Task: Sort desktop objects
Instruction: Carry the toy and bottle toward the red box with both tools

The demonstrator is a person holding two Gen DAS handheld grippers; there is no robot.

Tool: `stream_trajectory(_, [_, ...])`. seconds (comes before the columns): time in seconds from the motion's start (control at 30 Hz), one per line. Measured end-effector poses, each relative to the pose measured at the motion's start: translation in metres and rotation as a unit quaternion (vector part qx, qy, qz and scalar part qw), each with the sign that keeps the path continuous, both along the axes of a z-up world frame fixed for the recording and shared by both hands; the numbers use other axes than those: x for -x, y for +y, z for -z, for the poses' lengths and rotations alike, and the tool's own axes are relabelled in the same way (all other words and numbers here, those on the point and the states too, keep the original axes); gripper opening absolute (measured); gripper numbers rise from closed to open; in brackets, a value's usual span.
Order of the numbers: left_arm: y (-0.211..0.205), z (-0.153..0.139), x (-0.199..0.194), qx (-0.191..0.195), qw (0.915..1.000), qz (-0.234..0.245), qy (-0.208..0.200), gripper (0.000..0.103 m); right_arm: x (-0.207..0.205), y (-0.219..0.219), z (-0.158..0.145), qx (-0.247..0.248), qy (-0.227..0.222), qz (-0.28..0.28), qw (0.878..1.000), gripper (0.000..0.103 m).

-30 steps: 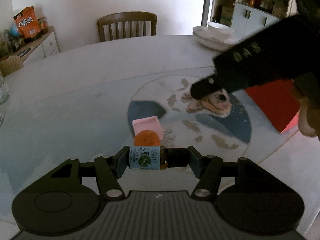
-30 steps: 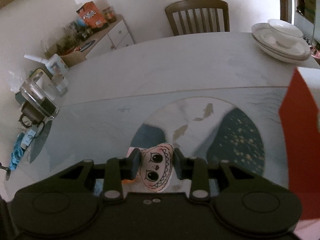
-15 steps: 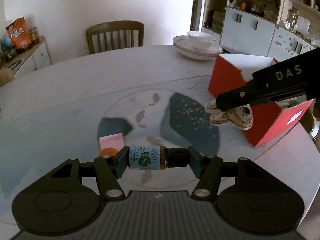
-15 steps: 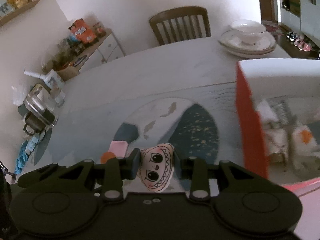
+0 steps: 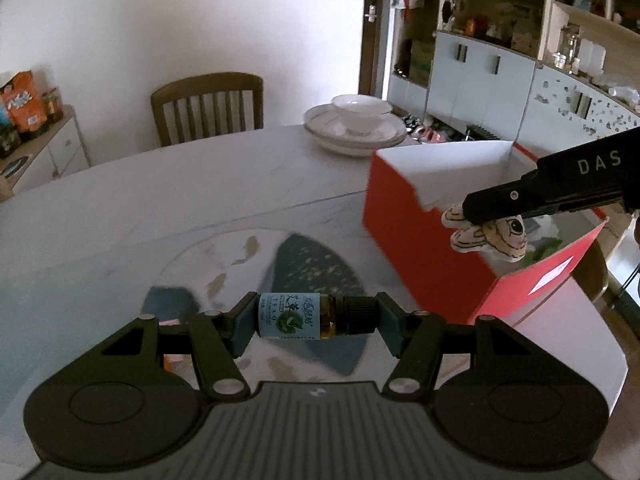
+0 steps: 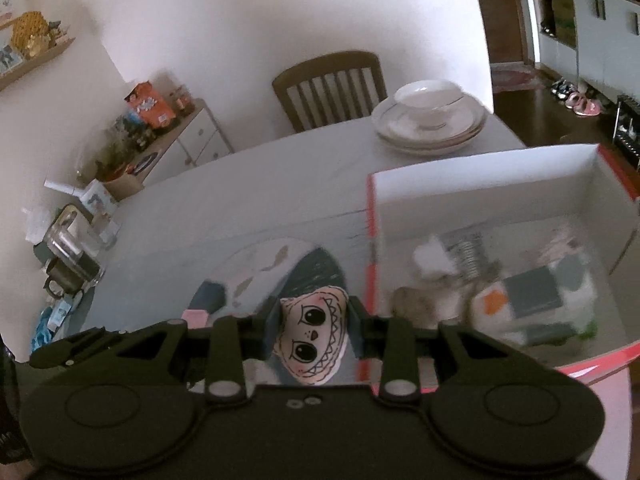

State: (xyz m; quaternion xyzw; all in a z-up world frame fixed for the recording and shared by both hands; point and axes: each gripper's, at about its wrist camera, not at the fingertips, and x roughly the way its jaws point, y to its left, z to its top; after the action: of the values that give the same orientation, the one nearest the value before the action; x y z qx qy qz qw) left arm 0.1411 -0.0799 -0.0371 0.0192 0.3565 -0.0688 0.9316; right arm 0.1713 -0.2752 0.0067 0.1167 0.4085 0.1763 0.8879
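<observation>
**Two grippers loaded, red box within reach**

Both grippers were carrying: the left gripper [image 5: 316, 316] was clamped end to end on a small amber oil bottle [image 5: 316, 315], lying crosswise above the table [image 5: 200, 184], while the right gripper [image 6: 314, 334] pinched a flat doll-face toy [image 6: 314, 338] just at the near wall of the open red box [image 6: 480, 176]. From the left wrist view the toy [image 5: 490, 234] hung at the box's front edge, over the opening.

Judged from this, the step in hand was dropping the toy into the box. Doing it well would mean carrying it clear past the red wall, over the jumble already inside, then parting the fingers low so the light toy does not flutter out. The bottle should follow the same path and be kept level until it is over the box.

Legible writing: "DAS" in pale letters on the right gripper's side, and "T S A O" on the bottle's blue label, beside Chinese characters too small to read
</observation>
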Motion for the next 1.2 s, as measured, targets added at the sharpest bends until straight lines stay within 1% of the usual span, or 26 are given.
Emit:
stream_trajectory(0.33, [-0.049, -0.007, -0.016, -0.001, 0.9997, 0.024, -0.002, 0.062, -0.001, -0.064, -0.002, 0.001, -0.010, 0.033, 0.999, 0.034])
stream_trajectory(0.67, [-0.101, -0.017, -0.034, -0.016, 0.9970, 0.074, -0.013, 0.062, -0.002, -0.117, 0.006, 0.010, -0.011, 0.062, 0.998, 0.034])
stream_trajectory(0.83, [-0.124, -0.019, -0.046, -0.023, 0.9947, 0.099, -0.016, 0.062, -0.001, -0.134, 0.009, 0.012, -0.008, 0.069, 0.997, 0.034])
stream_trajectory(1.03, [-0.144, -0.018, -0.067, -0.018, 0.9929, 0.118, -0.004, 0.061, -0.002, -0.147, 0.015, 0.015, -0.002, 0.072, 0.997, 0.034])
stream_trajectory(1.2, [-0.160, -0.016, -0.089, -0.025, 0.9910, 0.131, 0.003, 0.062, -0.003, -0.157, 0.021, 0.023, 0.005, 0.070, 0.997, 0.034])
